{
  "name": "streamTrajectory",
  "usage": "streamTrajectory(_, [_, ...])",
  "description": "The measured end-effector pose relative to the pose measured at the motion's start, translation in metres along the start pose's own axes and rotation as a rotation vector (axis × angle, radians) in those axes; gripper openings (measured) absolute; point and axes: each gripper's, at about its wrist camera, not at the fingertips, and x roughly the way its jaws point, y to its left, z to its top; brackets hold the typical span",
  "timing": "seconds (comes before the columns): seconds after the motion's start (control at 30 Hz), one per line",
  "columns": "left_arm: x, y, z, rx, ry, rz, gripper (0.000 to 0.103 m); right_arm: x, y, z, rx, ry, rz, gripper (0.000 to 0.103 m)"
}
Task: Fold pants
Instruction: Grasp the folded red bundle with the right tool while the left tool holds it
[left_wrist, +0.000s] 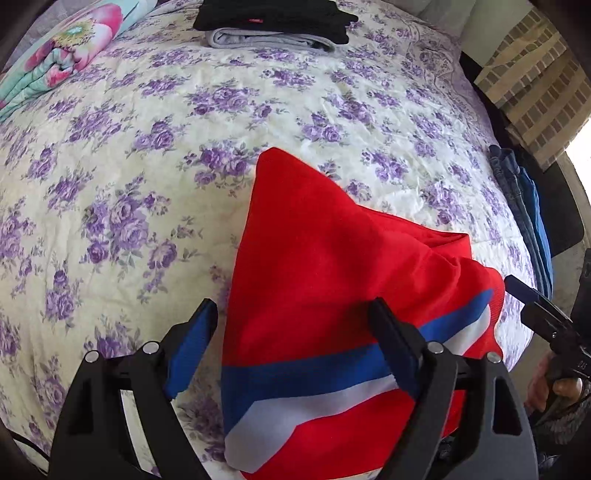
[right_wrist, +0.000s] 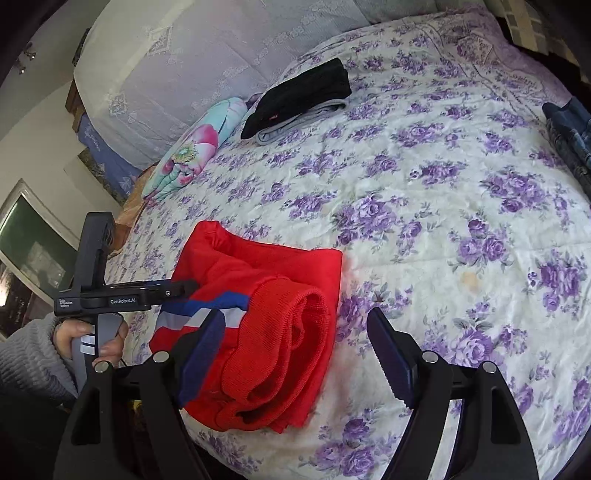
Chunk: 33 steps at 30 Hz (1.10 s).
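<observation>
Purple roses cover the cream bedspread (left_wrist: 155, 122) of a bed that fills both views, with a pale lace-draped headboard (right_wrist: 177, 74) at its far end. Near the bed's near edge lie the red pants (left_wrist: 314, 258), folded into a thick bundle, a blue and white stripe across them and their ribbed waistband facing the right wrist camera. The left gripper (left_wrist: 295, 343) tilts steeply down over the pants, jaws wide apart, one finger beside the cloth and the other above the stripe, gripping nothing. The right gripper (right_wrist: 295, 350) slants down at the bundle's waistband end, jaws likewise open and empty. A hand (right_wrist: 92, 339) in a grey knit sleeve holds the left gripper's handle. Beyond the pants sit a black-and-grey folded stack (left_wrist: 273, 26) and a floral blanket (left_wrist: 62, 55); denim (left_wrist: 524, 206) lies at the bed's edge.
</observation>
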Motion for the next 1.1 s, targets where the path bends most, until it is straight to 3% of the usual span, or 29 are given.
streamTrajectory(0.17, [-0.007,0.008,-0.017,-0.115,-0.011,0.060,0.089,0.010,-0.008,0.008,-0.008,0.054,0.032,0.080])
streamTrajectory(0.33, [-0.022,0.014,-0.027,-0.109,-0.044,0.137,0.090,0.027,-0.007,0.017,-0.032,0.080,-0.025,0.080])
streamTrajectory(0.43, [-0.021,0.025,-0.030,-0.120,-0.030,0.108,0.091,0.050,-0.017,0.013,0.049,0.122,-0.045,0.080])
streamTrajectory(0.57, [-0.024,0.027,-0.032,-0.106,-0.009,0.050,0.090,0.038,-0.012,0.011,0.093,0.091,-0.056,0.080])
streamTrajectory(0.67, [-0.026,0.029,-0.035,-0.065,0.005,-0.018,0.090,0.016,-0.015,0.009,0.135,0.043,0.003,0.080])
streamTrajectory(0.77, [-0.017,0.030,-0.032,-0.038,0.015,-0.062,0.089,0.016,-0.023,0.005,0.186,0.061,0.056,0.080])
streamTrajectory(0.9, [-0.006,0.028,-0.023,-0.046,0.016,-0.140,0.077,0.033,-0.024,0.000,0.203,0.079,0.078,0.079])
streamTrajectory(1.03, [-0.002,0.023,-0.022,-0.042,0.009,-0.188,0.062,0.049,-0.020,-0.007,0.211,0.087,0.124,0.066])
streamTrajectory(1.1, [-0.001,0.023,-0.022,-0.046,0.008,-0.203,0.060,0.052,-0.021,-0.010,0.228,0.079,0.147,0.063])
